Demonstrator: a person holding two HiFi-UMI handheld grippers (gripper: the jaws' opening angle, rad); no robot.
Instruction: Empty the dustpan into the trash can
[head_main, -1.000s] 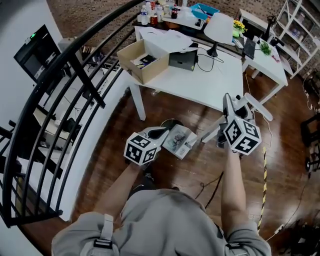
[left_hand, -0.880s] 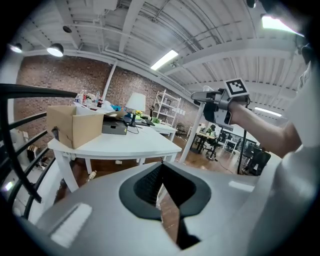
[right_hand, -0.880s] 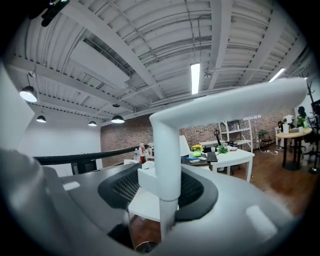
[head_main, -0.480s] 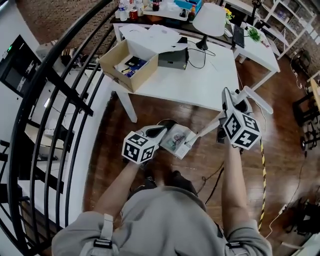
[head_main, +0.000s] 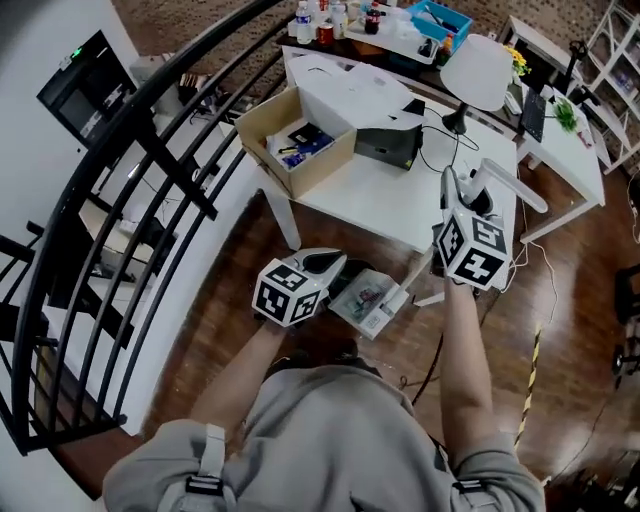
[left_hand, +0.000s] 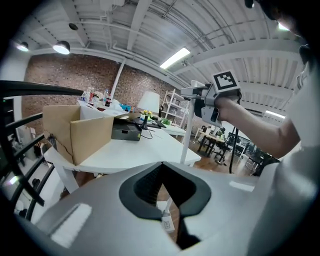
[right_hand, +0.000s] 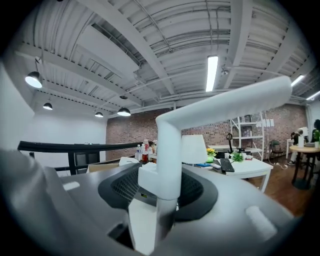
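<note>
A white dustpan (head_main: 368, 300) holding scraps hangs low over the wood floor, in front of my body. Its long white handle (head_main: 418, 270) rises to the right and ends in a bent grip (head_main: 510, 185). My right gripper (head_main: 458, 195) is shut on that handle, which runs up between the jaws (right_hand: 167, 150) in the right gripper view. My left gripper (head_main: 340, 263) hovers close by the pan's left rim with its tips together (left_hand: 160, 164); I see nothing held in it. I cannot tell whether it touches the pan. No trash can is clearly visible.
A white table (head_main: 400, 190) stands just ahead with an open cardboard box (head_main: 300, 140), a black device (head_main: 385, 145) and a white lamp (head_main: 478, 75). A black stair railing (head_main: 150, 150) runs along the left. A cable (head_main: 430, 360) and striped tape (head_main: 528, 380) lie on the floor.
Both grippers and the hanging dustpan have travelled forward toward the table; the right gripper now overlaps the table's edge. The grip on the handle is unchanged.
</note>
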